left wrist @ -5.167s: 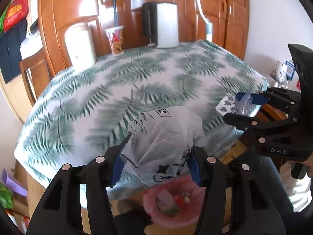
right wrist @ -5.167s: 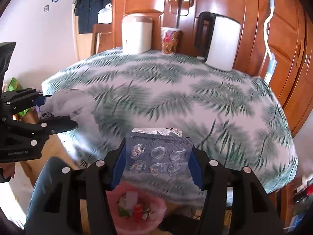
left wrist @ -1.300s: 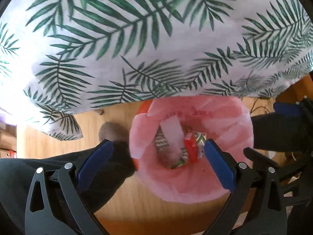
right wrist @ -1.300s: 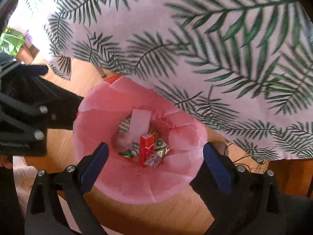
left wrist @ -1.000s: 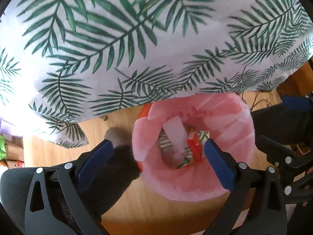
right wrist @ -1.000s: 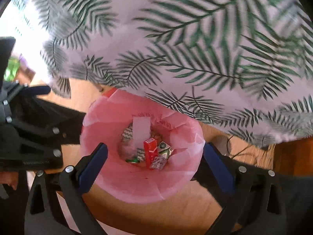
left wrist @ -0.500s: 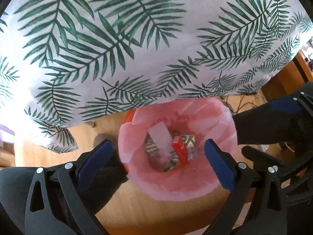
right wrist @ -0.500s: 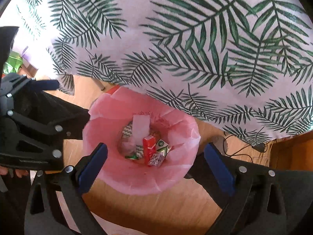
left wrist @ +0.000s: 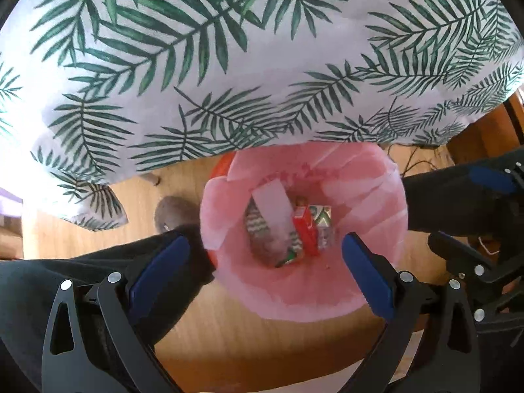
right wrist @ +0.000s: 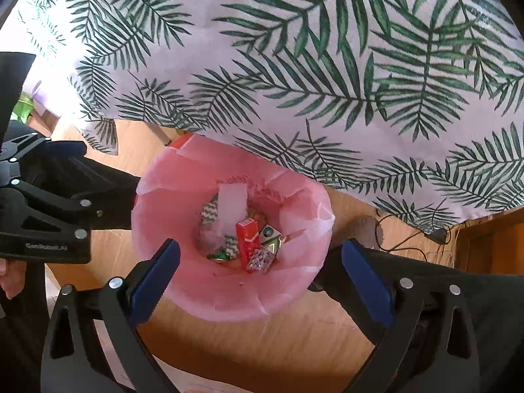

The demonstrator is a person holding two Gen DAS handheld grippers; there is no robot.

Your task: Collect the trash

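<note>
Both wrappers dropped into one bin (left wrist: 376, 203), two grippers empty

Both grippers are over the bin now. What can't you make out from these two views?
- Tabletop: out of frame in both views; only the hanging tablecloth shows, so leftover trash is unknown.
- Bottom of the bin: buried under the white wrapper and red carton.
- Print on the carton: too small.

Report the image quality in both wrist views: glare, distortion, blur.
Left wrist view: daylight blows out the tablecloth at the left edge; fisheye bends its hem; the bin is slightly soft. Right wrist view: sharper, the blister pack reads clearly; glare upper left.
</note>
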